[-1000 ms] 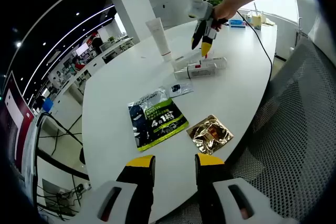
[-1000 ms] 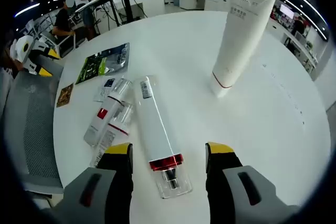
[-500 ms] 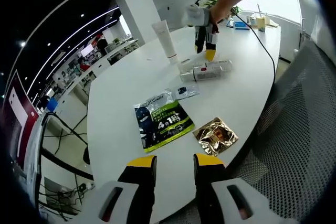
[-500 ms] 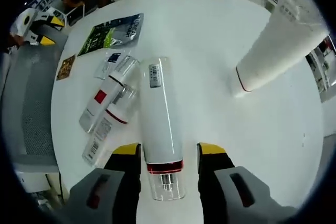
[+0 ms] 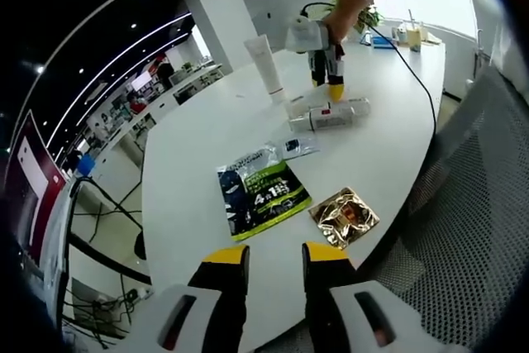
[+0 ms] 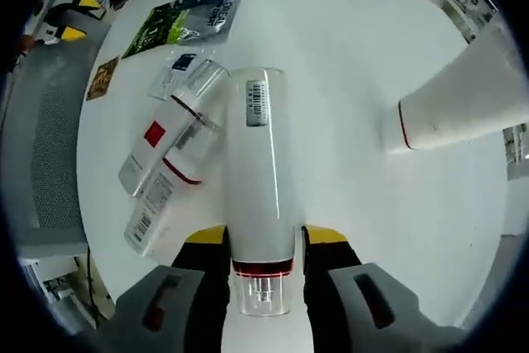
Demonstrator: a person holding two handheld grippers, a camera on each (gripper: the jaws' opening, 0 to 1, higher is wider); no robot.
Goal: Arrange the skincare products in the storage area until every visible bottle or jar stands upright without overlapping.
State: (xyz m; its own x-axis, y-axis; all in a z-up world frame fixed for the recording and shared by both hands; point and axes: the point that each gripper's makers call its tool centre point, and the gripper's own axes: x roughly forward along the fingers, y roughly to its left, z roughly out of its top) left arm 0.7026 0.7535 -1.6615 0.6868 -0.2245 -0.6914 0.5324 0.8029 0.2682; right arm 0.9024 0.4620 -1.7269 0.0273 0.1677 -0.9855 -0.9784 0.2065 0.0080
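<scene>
Right gripper (image 6: 263, 241) has dropped closer since a sec ago: the lying white bottle (image 6: 260, 163) now sits between its jaws, which have narrowed from wide-spread to right at the bottle's sides near the red band. Touching or a hair apart? Can't tell, so grip not confirmed. Seen from the left gripper view, the right gripper (image 5: 324, 72) sits upper centre, over the pile.

Left gripper (image 5: 273, 266), bottom centre, jaws apart w/ nothing between them, parked over the near bench (image 5: 190, 163) edge, well away from the action.

Progress, as I judge it: early. One white tube (image 6: 463, 101) stands upright, right side of the right gripper view. Still lying flat: the white bottle, centre frame, plus two clear bottles (image 6: 169, 150) w/ red labels just left of it, touching each other and seemingly the white one. So three left to stand.

Also flat on the bench: green sachet (image 5: 260, 196), gold foil packet (image 5: 343, 217), small sachet (image 5: 296, 146).

Writing: sachet reads "4 in 1" in the left gripper view; brand line at its top too blurry. White bottle shows a barcode sticker; clear bottles' print too small to read.
</scene>
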